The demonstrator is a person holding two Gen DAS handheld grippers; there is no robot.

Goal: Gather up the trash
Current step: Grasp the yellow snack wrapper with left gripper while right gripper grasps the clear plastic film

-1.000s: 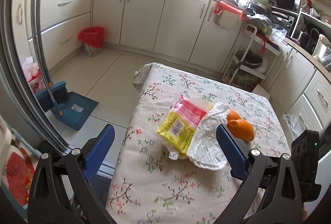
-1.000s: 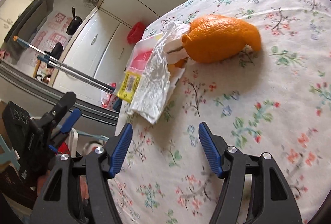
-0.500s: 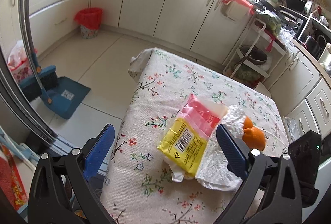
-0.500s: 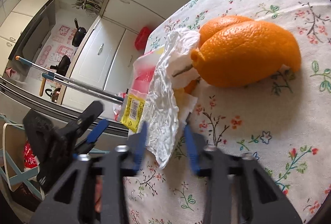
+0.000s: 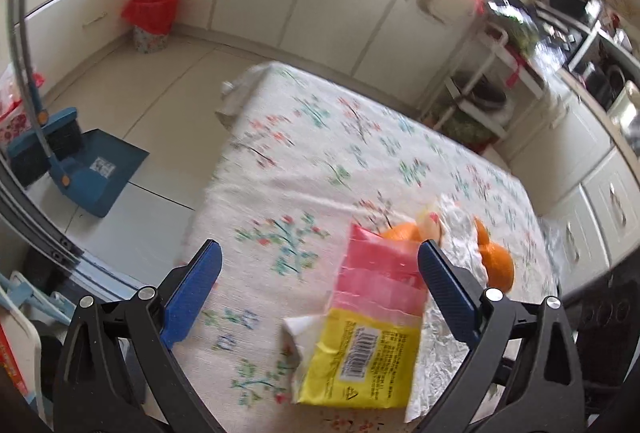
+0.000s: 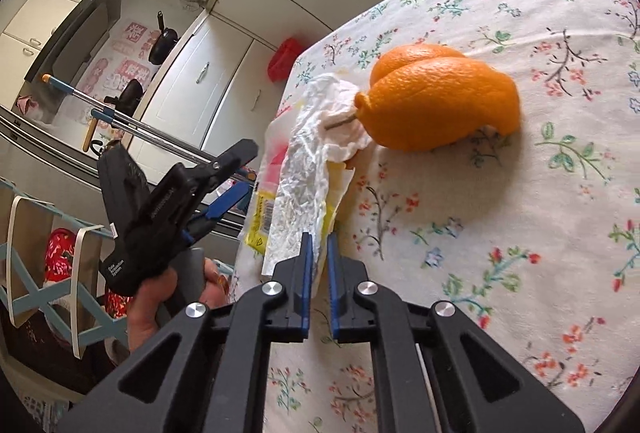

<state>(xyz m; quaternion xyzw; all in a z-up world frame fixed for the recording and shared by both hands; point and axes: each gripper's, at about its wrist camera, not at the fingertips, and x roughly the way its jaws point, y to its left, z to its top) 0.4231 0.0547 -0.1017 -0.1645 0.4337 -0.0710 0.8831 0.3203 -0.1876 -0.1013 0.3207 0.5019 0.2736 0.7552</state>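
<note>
A yellow and pink wrapper (image 5: 372,325) lies on the floral tablecloth (image 5: 304,169), on crumpled white plastic (image 5: 440,365). Orange peel (image 5: 496,261) lies just behind it. My left gripper (image 5: 316,293) is open, low over the table, its right finger beside the wrapper. In the right wrist view my right gripper (image 6: 318,253) is shut on the near edge of the crumpled white plastic (image 6: 304,177). The wrapper (image 6: 264,209) lies beneath it and the large orange peel (image 6: 436,105) lies behind. The left gripper (image 6: 224,201) shows there too, held by a hand at the table's left edge.
A red-lined waste bin (image 5: 151,21) stands on the floor by the cabinets. A blue dustpan with a brush (image 5: 80,169) stands left of the table. A white rack (image 5: 480,93) stands at the table's far right. Cabinets line the walls.
My right gripper has moved forward to the plastic and closed on its edge. My left gripper has moved closer to the wrapper, which now sits larger and nearer its right finger.
</note>
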